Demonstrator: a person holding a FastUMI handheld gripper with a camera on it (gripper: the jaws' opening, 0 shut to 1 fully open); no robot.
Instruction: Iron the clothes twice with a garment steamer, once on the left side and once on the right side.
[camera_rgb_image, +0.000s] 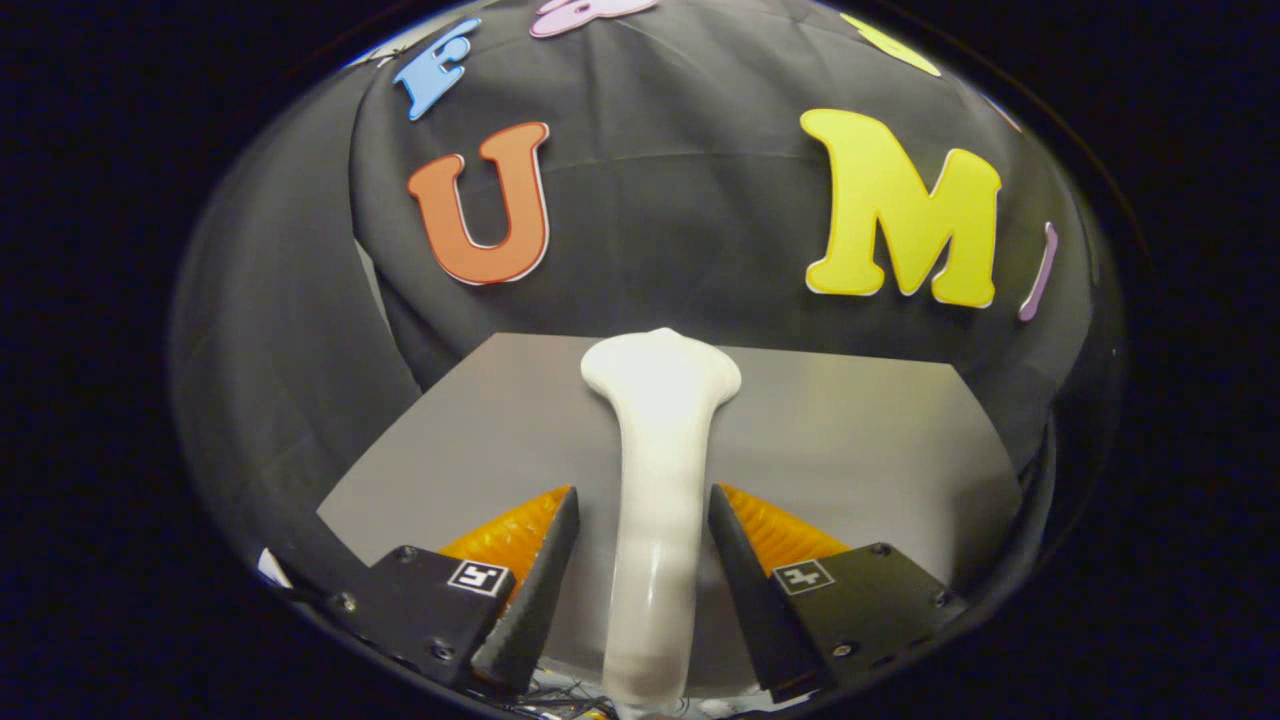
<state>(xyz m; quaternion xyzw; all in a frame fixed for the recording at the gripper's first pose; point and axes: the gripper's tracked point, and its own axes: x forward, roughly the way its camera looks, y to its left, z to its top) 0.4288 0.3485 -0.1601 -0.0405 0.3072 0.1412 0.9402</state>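
A white garment steamer (655, 470) lies lengthwise on the grey tabletop (850, 450). Its wider head points away from me toward the booth wall, and its handle runs back between my fingers. My gripper (643, 490) straddles the handle. The right fingertip (735, 540) sits right at the handle's edge. A narrow strip of table shows between the left fingertip (550, 560) and the handle, so the jaws are open around it rather than pressed on it.
The tabletop ends just beyond the steamer's head, where the black cloth wall (680, 200) hangs. More dark cloth (280, 380) drapes down past the table's left edge.
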